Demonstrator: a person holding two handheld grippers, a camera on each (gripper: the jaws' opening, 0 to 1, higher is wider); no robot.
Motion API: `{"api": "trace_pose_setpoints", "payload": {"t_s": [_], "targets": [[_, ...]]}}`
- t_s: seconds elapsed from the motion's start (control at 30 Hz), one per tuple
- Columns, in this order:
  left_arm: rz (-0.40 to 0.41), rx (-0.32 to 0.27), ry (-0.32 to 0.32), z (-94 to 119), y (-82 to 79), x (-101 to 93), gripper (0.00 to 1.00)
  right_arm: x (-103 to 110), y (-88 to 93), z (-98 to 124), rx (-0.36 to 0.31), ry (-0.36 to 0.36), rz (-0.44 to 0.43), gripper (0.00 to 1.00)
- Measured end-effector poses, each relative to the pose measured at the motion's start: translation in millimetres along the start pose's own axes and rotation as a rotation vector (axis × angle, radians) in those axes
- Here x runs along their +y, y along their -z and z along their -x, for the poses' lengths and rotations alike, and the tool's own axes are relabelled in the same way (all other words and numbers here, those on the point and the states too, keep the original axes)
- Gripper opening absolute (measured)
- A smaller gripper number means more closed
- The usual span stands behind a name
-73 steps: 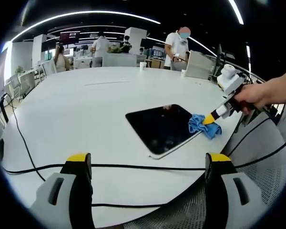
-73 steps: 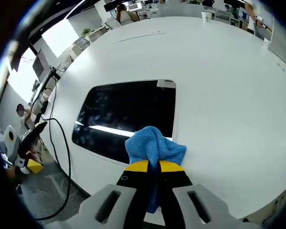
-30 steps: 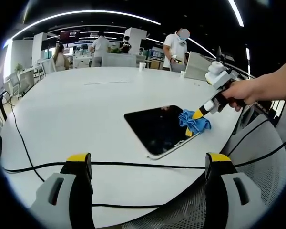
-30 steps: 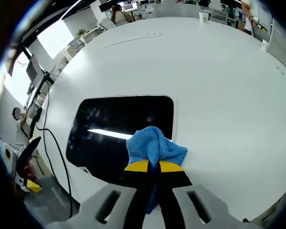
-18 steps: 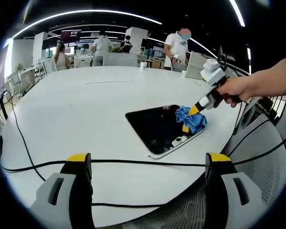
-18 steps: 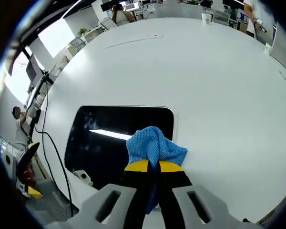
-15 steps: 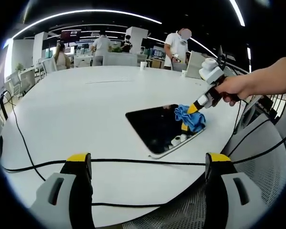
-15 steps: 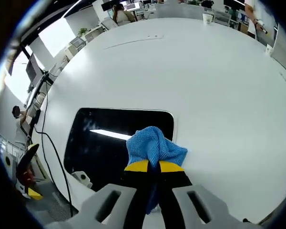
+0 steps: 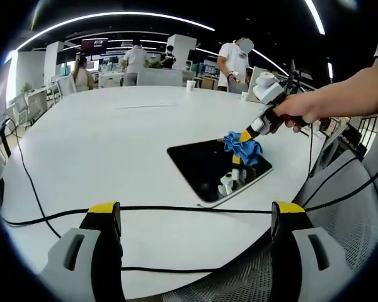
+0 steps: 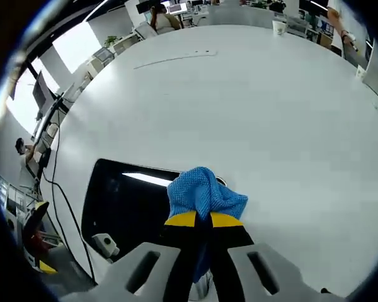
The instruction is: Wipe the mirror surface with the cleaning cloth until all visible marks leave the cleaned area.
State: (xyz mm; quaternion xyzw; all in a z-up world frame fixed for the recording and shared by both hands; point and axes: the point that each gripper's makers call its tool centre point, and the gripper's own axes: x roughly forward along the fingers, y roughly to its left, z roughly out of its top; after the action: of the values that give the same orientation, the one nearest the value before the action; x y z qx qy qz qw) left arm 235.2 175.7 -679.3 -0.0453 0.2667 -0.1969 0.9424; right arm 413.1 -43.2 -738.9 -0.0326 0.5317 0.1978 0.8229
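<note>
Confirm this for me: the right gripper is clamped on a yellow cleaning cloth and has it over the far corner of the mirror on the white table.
The colour is wrong. The cleaning cloth is blue, not yellow; only the jaw tips are yellow. The right gripper view shows it, and the left gripper view agrees. The rest stands: the right gripper is clamped on the cloth over the far corner of the mirror on the white table.

Cleaning cloth (image 10: 205, 194): blue, nubby woven fabric, matt. Mirror (image 9: 209, 165): dark, high-gloss, reflects ceiling lights, thin pale edge. Table (image 9: 113, 145): smooth white, low sheen. Right claw (image 10: 205, 219): grey plastic, yellow-and-black tips. Cable (image 9: 63, 220): black, smooth jacket.
</note>
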Motion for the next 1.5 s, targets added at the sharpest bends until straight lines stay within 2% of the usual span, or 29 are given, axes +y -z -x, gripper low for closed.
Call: {"api": "trace_pose_setpoints", "payload": {"t_s": [0.47,1.1,1.13,1.17,1.23,1.3,1.33,1.4,1.5], "targets": [[0.012,0.002,-0.001,-0.5,1.7,1.0,0.99,-1.2,-16.6,-5.2,-0.008,-0.003,0.018,0.00],[0.019,-0.005,-0.015,0.1,0.5,3.4,0.99,1.1,-16.6,0.0,-0.019,-0.015,0.021,0.00],[0.019,-0.005,-0.014,0.1,0.5,3.3,0.99,0.7,-16.8,-0.5,-0.020,-0.016,0.018,0.00],[0.021,-0.004,-0.011,0.1,1.0,2.9,0.99,1.6,-17.1,-1.5,-0.023,-0.015,-0.052,0.00],[0.029,-0.006,0.005,-0.4,1.0,0.1,0.99,1.3,-18.8,-2.1,-0.024,-0.004,0.084,0.00],[0.024,0.003,0.015,-0.7,1.7,-2.4,0.99,10.5,-15.0,0.8,-0.021,-0.048,0.028,0.01],[0.007,0.010,0.002,-0.2,1.5,-1.2,0.99,14.1,-13.6,2.8,-0.020,-0.068,-0.015,0.01],[0.000,-0.009,-0.023,2.7,-3.6,3.5,0.99,10.3,-13.4,10.5,-0.042,-0.049,0.027,0.01],[0.030,-0.049,-0.053,10.1,-14.1,9.5,0.99,6.7,-9.0,17.2,-0.040,-0.058,0.017,0.01]]}}
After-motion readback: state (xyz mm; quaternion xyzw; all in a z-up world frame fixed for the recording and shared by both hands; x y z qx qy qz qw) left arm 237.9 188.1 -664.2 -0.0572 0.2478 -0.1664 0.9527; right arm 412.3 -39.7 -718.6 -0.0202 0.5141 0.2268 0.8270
